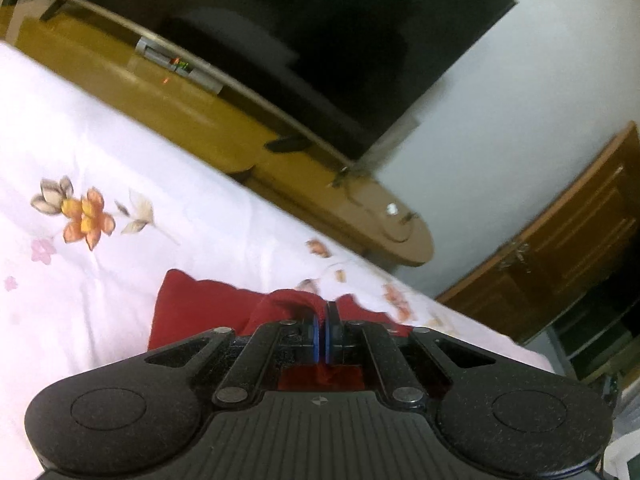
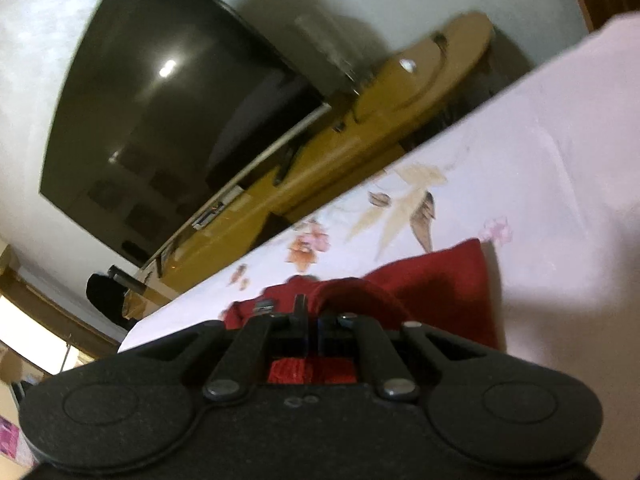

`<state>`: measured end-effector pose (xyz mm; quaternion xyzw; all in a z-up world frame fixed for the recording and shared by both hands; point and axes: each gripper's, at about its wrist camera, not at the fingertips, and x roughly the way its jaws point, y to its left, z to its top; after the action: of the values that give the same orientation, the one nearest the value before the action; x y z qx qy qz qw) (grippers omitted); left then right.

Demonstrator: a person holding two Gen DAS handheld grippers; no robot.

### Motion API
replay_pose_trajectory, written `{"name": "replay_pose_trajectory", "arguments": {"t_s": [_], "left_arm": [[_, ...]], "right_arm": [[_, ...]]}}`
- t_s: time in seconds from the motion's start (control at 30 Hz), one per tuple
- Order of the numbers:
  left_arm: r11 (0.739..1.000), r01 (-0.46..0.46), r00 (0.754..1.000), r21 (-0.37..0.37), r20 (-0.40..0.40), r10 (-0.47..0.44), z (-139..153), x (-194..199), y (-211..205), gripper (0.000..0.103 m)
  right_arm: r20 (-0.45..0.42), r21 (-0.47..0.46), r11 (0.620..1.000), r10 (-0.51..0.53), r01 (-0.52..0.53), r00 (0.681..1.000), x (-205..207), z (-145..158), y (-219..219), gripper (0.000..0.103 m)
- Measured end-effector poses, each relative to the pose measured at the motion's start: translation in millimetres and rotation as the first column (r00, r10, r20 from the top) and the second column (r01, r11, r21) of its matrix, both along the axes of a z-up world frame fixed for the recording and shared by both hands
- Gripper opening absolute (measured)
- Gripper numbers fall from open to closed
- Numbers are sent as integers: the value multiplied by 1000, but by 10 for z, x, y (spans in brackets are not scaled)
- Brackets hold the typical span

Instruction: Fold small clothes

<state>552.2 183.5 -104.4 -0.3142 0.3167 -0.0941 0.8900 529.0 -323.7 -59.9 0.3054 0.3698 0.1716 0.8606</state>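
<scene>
I see one pale wall (image 1: 500, 92) carrying one large black flat television screen (image 1: 320, 40), with one long yellow-brown wooden cabinet (image 1: 168, 112) beneath it. In front of it lies one bed covered by a white sheet printed with orange and pink flowers (image 1: 100, 168). One dark brown panelled wooden door (image 1: 568, 240) stands at the right edge of the left wrist view. On the sheet lies one small dark red fabric garment (image 1: 192, 308). My left gripper (image 1: 323, 312) is clamped together on a raised fold of it. My right gripper (image 2: 310, 312) is likewise pinched on a lifted edge of the same garment (image 2: 432, 280).
</scene>
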Motion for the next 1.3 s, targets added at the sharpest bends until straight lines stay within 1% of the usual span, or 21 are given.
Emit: {"name": "replay_pose_trajectory", "arguments": {"t_s": [0.1,0.17,0.23,0.33,0.37,0.47,0.53,0.57,0.67,0.73,0.8,0.83,0.87,0.93,0.97,1.0,1.03,1.1,1.17,1.23,1.3], "left_arm": [[1000,-19,1000,20,-21,19,-238,186,-19,3],[996,-79,997,42,-5,79,-372,237,-19,3],[993,-116,993,31,11,115,-504,247,-16,4],[987,-163,985,13,56,162,-627,181,11,45],[986,-164,984,1,73,164,-615,165,16,49],[984,-167,980,60,121,159,-521,123,-14,56],[981,-141,985,133,122,125,-481,138,-48,57],[979,-114,989,172,114,95,-471,155,-75,57],[964,-31,998,264,59,16,-472,218,-159,57],[952,-10,999,305,49,-5,-445,245,-213,56],[936,-2,999,353,38,-12,-420,270,-271,41],[932,8,999,363,29,-20,-424,277,-284,24],[930,9,999,368,30,-21,-418,271,-291,16],[926,0,999,378,34,-14,-410,238,-293,5],[925,-11,999,379,44,-7,-400,228,-293,2],[924,-24,998,382,61,0,-383,189,-294,2],[916,-48,997,398,81,17,-362,144,-307,2],[898,-86,993,431,106,45,-320,109,-304,2],[891,-83,997,447,36,75,-419,183,-283,2],[897,-94,995,431,25,92,-407,227,-254,2],[888,-82,996,453,19,82,-400,245,-283,2]], "right_arm": [[-35,20,1000,-12,13,999,189,-246,-25,5],[-36,29,999,-14,15,999,267,-390,-23,6],[-16,51,999,-16,16,1000,283,-482,-41,13],[13,114,993,-35,34,999,260,-577,-112,19],[24,127,991,-38,35,999,267,-591,-131,22],[52,128,991,-49,42,997,236,-571,-164,29],[87,114,991,-81,71,993,187,-502,-204,45],[111,89,992,-97,87,989,164,-452,-210,58],[155,7,997,-71,71,985,188,-331,-179,59],[156,-101,995,-10,26,988,244,-259,-71,58],[139,-230,973,53,-19,989,313,-228,105,55],[125,-293,955,79,-40,989,339,-231,201,54],[113,-352,934,106,-60,988,361,-238,299,51],[77,-460,882,149,-97,986,388,-281,482,37],[66,-492,863,168,-114,984,394,-295,547,25],[73,-511,851,179,-117,981,349,-308,588,11],[78,-535,837,189,-118,979,327,-292,623,9],[123,-576,814,181,-78,976,261,-218,617,7],[165,-609,793,141,-12,976,191,-163,564,7],[106,-646,763,117,-21,987,301,-326,548,7],[113,-657,754,119,-16,986,302,-384,556,8]]}}
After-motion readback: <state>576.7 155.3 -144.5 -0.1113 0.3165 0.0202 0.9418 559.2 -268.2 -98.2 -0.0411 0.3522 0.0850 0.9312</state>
